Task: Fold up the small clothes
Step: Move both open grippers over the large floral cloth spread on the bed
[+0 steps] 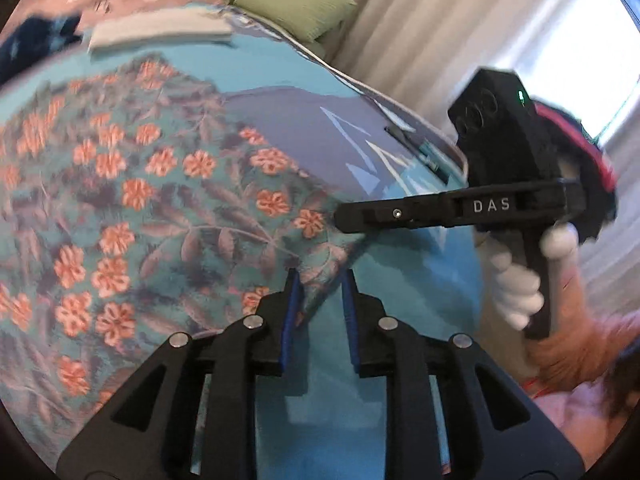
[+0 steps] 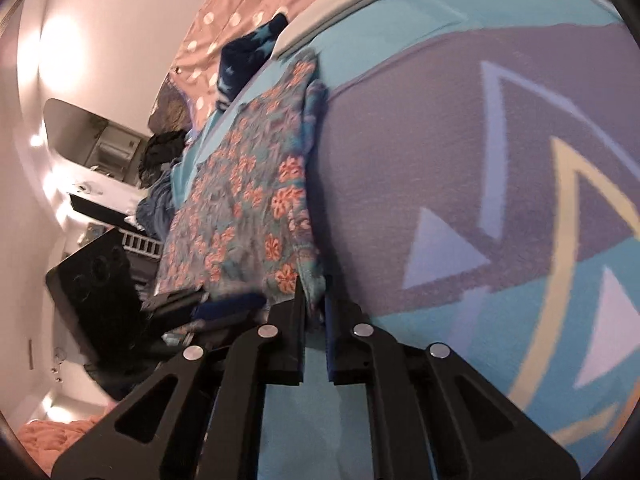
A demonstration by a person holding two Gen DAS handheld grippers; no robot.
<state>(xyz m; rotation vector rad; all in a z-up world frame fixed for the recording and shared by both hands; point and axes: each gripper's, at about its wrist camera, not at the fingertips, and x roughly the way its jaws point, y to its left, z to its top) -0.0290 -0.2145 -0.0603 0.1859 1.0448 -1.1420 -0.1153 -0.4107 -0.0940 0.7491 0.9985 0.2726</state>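
**Both tools at the corner of the floral garment on the bed**

The floral garment (image 1: 132,208) lies flat on the turquoise blanket (image 1: 400,300) that covers the bed, and its near corner points toward the front edge of the bed. The left tool (image 1: 320,280) has its jaws a little apart, with this corner of the cloth between the blue pads (image 1: 289,312); the pads do not clearly press on it. The right tool (image 2: 314,292) has its jaws almost together, clamped on the edge of the same garment. A gloved hand (image 1: 516,280) holds the right tool. At the far edge of the bed lie a folded grey cloth (image 1: 160,32) and a dark blue starred cloth (image 2: 248,56). A green pillow (image 1: 296,4) is behind them, near the pale curtains (image 1: 440,20).
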